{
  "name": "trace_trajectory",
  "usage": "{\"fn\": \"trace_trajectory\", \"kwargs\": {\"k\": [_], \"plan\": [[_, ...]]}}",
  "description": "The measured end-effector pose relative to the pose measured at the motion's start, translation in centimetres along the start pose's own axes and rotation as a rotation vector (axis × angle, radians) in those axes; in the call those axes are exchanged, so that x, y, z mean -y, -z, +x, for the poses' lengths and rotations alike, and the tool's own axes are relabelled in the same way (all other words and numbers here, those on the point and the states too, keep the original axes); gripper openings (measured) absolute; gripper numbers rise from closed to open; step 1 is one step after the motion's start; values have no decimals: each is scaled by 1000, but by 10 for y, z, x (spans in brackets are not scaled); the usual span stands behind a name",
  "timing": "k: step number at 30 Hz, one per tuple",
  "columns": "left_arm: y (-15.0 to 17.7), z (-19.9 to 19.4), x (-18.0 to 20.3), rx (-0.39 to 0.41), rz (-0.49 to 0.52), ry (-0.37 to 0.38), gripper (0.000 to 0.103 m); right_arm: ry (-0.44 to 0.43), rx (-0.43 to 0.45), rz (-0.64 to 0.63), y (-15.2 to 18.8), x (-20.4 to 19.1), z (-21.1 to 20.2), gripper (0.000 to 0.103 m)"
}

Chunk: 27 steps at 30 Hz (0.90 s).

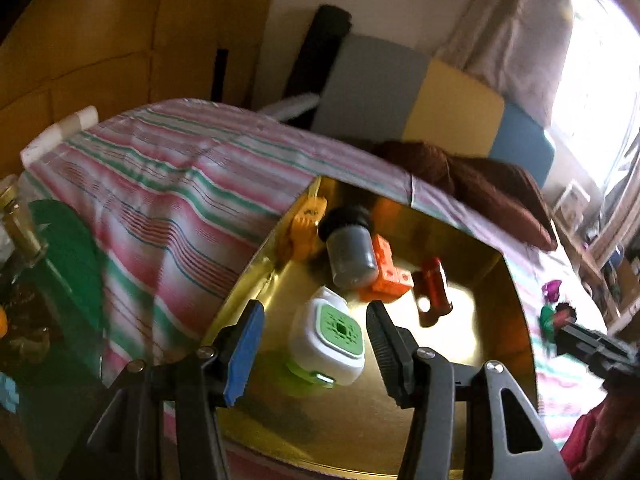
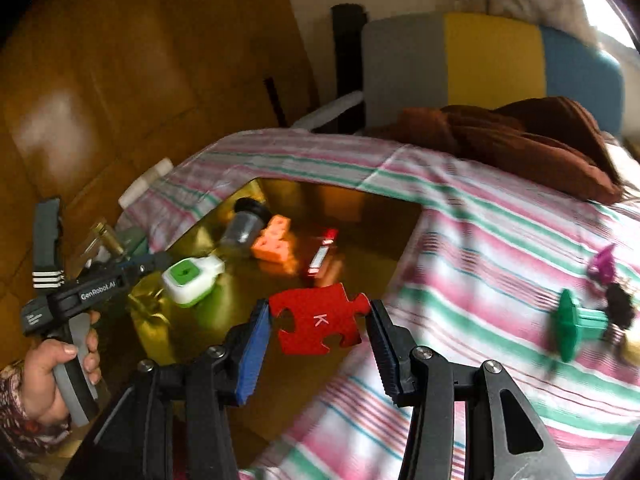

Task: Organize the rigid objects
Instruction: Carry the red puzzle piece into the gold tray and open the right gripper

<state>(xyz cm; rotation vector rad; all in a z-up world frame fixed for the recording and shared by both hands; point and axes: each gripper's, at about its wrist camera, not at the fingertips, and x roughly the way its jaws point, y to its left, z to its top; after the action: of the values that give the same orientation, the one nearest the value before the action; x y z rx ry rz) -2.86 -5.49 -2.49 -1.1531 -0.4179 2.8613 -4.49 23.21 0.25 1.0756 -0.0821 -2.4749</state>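
Observation:
A gold tray (image 1: 492, 360) lies on the striped cloth and holds a white and green device (image 1: 328, 340), a grey jar with a black lid (image 1: 348, 248), orange blocks (image 1: 390, 276), a yellow piece (image 1: 304, 232) and a red tube (image 1: 438, 286). My left gripper (image 1: 314, 350) is open, its fingers on either side of the white and green device, just above it. My right gripper (image 2: 318, 326) is shut on a red puzzle piece marked K (image 2: 320, 322), held above the tray's near right part (image 2: 192, 340). The left gripper also shows in the right wrist view (image 2: 154, 260).
A green spool (image 2: 576, 324), a purple piece (image 2: 604, 262) and a dark piece (image 2: 622, 306) lie on the striped cloth (image 2: 500, 240) right of the tray. A brown cloth (image 2: 520, 136) lies at the back. Glass bottles (image 1: 20, 232) and a green mat (image 1: 68, 256) are at the left.

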Motion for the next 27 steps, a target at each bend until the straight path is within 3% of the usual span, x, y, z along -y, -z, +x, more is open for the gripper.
{"fn": "trace_trajectory", "kwargs": {"k": [10, 27], "plan": [[21, -8, 14, -29, 16, 27, 54, -23, -122, -77, -4, -51, 50, 49], [15, -21, 5, 13, -74, 46, 54, 40, -279, -62, -18, -70, 123, 49]]}}
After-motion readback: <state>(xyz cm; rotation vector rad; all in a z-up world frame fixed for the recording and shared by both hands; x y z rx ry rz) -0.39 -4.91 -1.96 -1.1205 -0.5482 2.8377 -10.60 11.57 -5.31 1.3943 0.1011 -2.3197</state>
